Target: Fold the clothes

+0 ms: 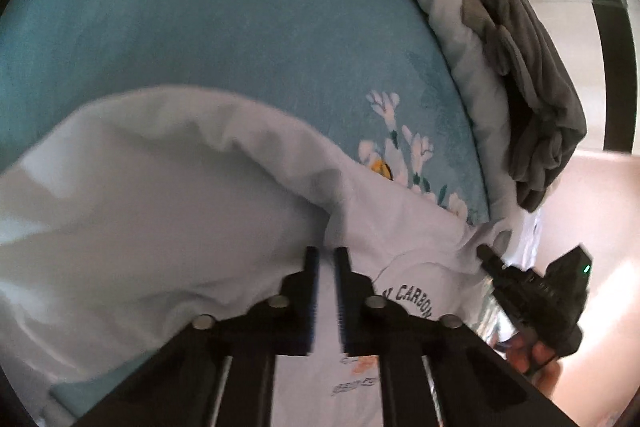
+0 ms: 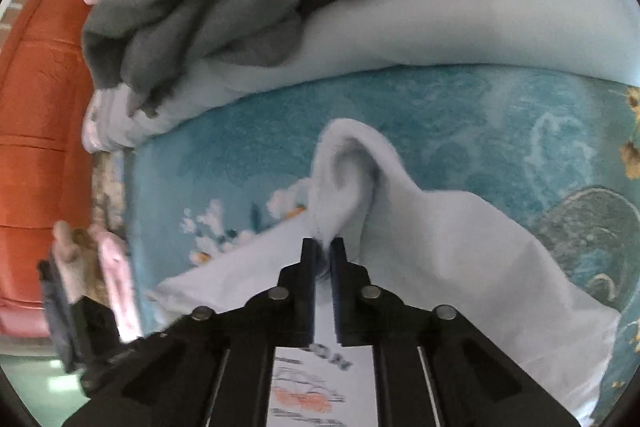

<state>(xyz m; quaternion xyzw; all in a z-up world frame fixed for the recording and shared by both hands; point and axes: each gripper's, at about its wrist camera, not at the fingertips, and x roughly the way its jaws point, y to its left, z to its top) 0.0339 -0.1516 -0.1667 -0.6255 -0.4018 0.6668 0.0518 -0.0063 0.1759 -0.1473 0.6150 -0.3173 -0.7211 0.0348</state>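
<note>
A white printed T-shirt [image 1: 160, 195] lies partly lifted over a teal flowered bedsheet [image 1: 200, 7]. My left gripper [image 1: 327, 251] is shut on a bunched fold of the shirt, black lettering showing just right of its fingers. In the left wrist view my right gripper [image 1: 486, 251] pinches the shirt's right edge, held by a hand [image 1: 532, 359]. In the right wrist view my right gripper [image 2: 323, 245] is shut on a raised loop of the white T-shirt [image 2: 460, 259], whose printed front hangs below the fingers.
A rumpled pale quilt [image 1: 452, 27] with grey garments [image 1: 532, 75] piled on it borders the sheet; the same grey garments [image 2: 192, 15] and pale quilt [image 2: 440, 27] fill the top of the right wrist view. An orange padded headboard [image 2: 36, 107] stands at left.
</note>
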